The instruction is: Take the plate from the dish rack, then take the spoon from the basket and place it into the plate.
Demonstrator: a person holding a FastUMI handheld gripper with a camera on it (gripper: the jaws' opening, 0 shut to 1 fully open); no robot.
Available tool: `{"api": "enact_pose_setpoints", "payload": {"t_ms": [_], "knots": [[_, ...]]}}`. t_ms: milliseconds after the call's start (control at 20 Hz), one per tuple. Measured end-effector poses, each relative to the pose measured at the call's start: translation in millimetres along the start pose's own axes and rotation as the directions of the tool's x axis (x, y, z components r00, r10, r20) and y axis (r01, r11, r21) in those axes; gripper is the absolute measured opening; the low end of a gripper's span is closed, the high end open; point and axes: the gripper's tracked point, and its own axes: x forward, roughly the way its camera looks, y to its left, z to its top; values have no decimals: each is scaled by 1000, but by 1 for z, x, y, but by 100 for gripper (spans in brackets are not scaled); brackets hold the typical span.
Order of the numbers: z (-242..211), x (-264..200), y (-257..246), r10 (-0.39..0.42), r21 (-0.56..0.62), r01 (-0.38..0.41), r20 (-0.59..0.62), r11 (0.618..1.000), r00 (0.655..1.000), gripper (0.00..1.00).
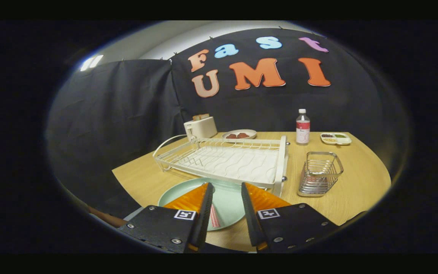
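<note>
Our jaws stand apart over the pale green round plate (226, 198); the red-checked spoon (214, 216) lies lengthwise between them, beside the left one.

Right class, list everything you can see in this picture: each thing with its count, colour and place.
Plate: one, pale green, on the table in front of the dish rack, under the fingers.
Spoon: one, red-and-white patterned handle, lying in the plate between the fingers.
Dish rack: one, white, mid-table.
Basket: one, silver wire, right of the rack.
Bottle: one, clear, behind the basket.
Toaster: one, white, behind the rack.
Dish of food: one, beside the toaster.
Divided tray: one, white, right of the bottle.
Table: one, light wood.
Gripper: one, fingers apart over the plate.
</note>
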Motion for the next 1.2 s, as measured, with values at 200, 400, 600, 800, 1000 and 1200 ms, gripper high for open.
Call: {"api": "enact_pose_setpoints", "payload": {"t_ms": [200,400,600,800,1000,1200], "knots": [[46,-8,-23,-107,9,107,123,994,987,63],[92,-24,-34,-191,34,188,245,982,951,79],[126,-49,-55,-310,48,311,316,949,897,86],[152,-72,-60,-369,43,380,360,924,857,88],[175,-92,-58,-389,38,410,407,911,826,88],[187,-102,-50,-386,49,402,410,914,827,87]]}}
